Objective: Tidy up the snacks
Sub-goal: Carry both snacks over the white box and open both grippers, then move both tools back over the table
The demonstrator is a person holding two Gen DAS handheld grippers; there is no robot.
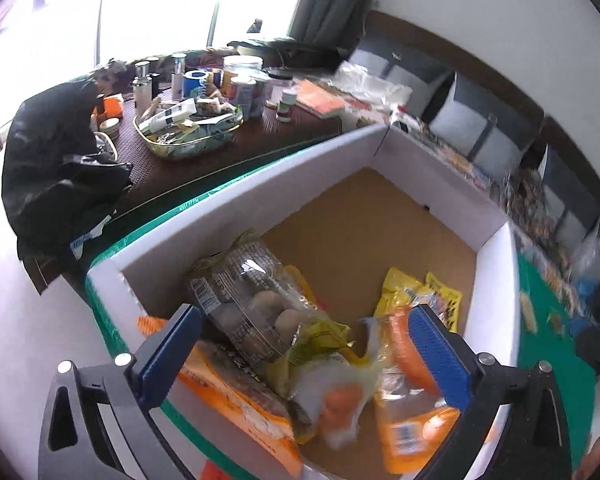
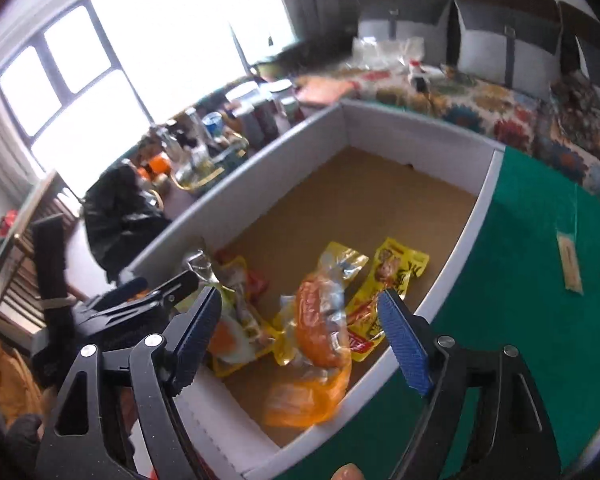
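A large white-walled cardboard box [image 1: 236, 216] with a brown floor is seen on a green-covered tabletop [image 2: 512, 280]. Its near end is filled with snack packs, while the far half of its floor is left bare. In the left wrist view, a clear bag of round brown pieces [image 1: 248, 300] is leaned against the box's left wall, over an orange-edged packet [image 1: 240, 404]. Beside these, a blurred clear pack with an orange piece inside [image 1: 336, 396], an orange sausage pack [image 1: 408, 420] and a yellow printed sachet [image 1: 404, 288] are found. In the right wrist view, the orange sausage pack [image 2: 316, 332] is laid in the middle, with the yellow printed sachet [image 2: 388, 280] just beside it near the right wall.

Beyond the box's left wall, a dark tabletop [image 1: 268, 136] is crowded with jars, cans and a tray of packets [image 1: 188, 132]; a black jacket [image 1: 56, 168] is draped at its end. A bed with a patterned cover [image 2: 500, 108] and grey-and-white pillows [image 1: 460, 120] is set past the far wall. A small flat packet [image 2: 570, 260] is left on the green cover, well apart from the box.

The left tool [image 1: 312, 340] is held spread above the near packs, nothing being pinched. The right tool [image 2: 300, 316] is likewise spread wide over the box's near corner, with nothing between its fingers.
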